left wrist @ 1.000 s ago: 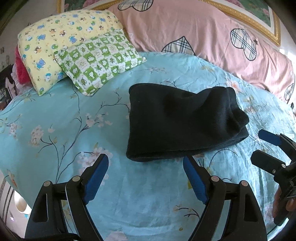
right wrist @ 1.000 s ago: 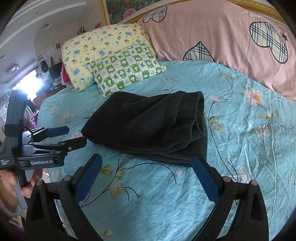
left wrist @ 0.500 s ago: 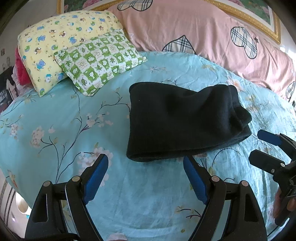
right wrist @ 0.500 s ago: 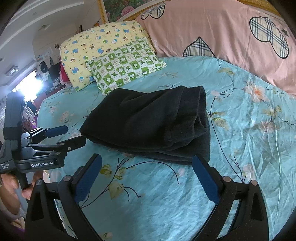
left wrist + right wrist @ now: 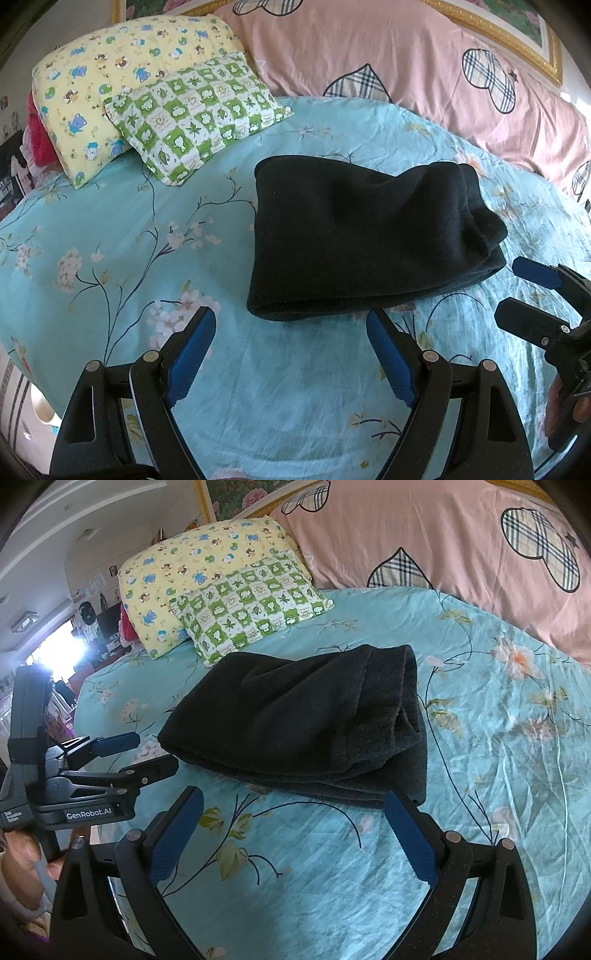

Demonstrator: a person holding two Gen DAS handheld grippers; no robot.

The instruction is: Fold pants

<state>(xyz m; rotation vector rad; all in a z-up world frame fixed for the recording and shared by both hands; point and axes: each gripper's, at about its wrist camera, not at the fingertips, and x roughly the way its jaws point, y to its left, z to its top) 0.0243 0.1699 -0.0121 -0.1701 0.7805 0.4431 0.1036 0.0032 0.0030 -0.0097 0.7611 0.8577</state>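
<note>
Bed covered by a wrinkled turquoise sheet printed with blossoms and thin dark branches (image 5: 110, 229). Long pink bolster with plaid heart patches (image 5: 388, 62) along the gilt-framed headboard (image 5: 517, 37). Yellow cartoon-animal pillow (image 5: 192, 572) under a smaller green-and-white checked pillow (image 5: 251, 605). Bright window glare (image 5: 59, 646) at far left; white ceiling (image 5: 74, 524).

We see the black pants (image 5: 369, 240) folded into a thick bundle on the floral turquoise sheet (image 5: 129, 240). Our left gripper (image 5: 291, 336) sits just short of the bundle's near edge, jaws spread wide and empty. Our right gripper (image 5: 521, 291) shows at the right edge, also parted, near the bundle's right end. A green checked pillow (image 5: 195, 118) leans on a yellow pillow (image 5: 110, 85) beyond.
</note>
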